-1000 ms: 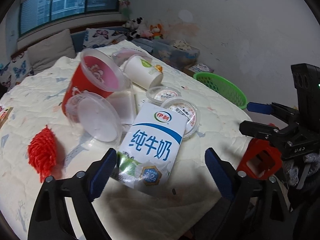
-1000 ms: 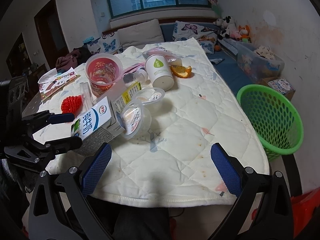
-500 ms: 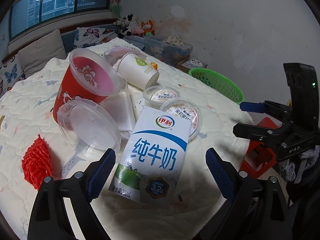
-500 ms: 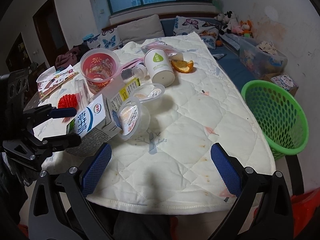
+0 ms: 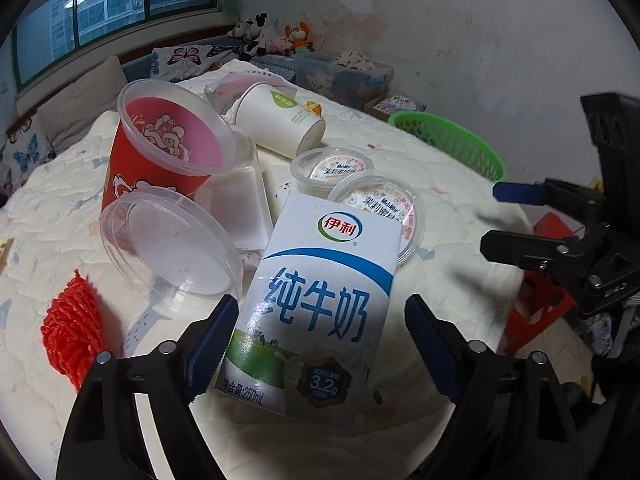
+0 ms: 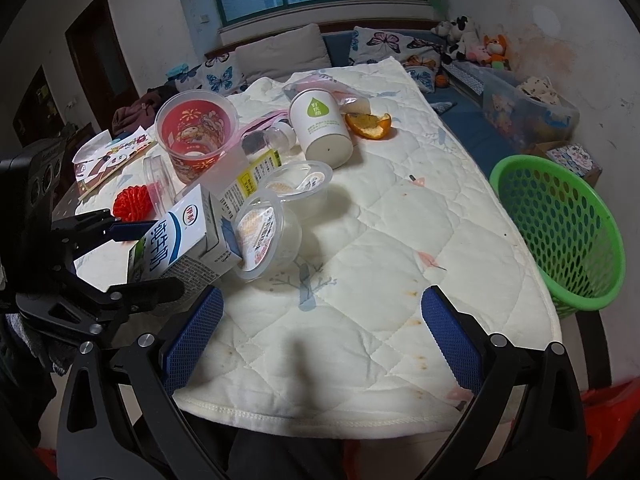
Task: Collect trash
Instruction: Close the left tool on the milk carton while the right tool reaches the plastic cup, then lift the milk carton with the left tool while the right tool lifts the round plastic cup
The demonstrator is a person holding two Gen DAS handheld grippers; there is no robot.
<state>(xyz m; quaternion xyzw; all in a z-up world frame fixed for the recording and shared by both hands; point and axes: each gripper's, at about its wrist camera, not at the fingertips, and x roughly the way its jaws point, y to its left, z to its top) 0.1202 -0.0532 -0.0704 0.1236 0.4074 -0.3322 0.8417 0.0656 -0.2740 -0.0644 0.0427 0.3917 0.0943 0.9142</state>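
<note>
- The left gripper is seen spread wide around the lower end of a milk carton, its jaws having just been closing a little with the carton between them.
- In the left wrist view the left blue pad lies just beside the carton's edge, touching or nearly so, while a clear gap is left between the carton and the right pad; the carton is therefore not clamped.
- The carton is found at the near left part of the quilt-covered counter, leaning tilted against a clear lidded cup.
- The right gripper is held released, its jaws wide apart over a bare patch of quilt at the near edge, with nothing between them and nothing touched.
- A red printed tub, a white paper cup on its side, an orange peel and a red mesh ball are scattered farther back.
- A green basket is placed off the counter's right side, well apart from the carton.
</note>
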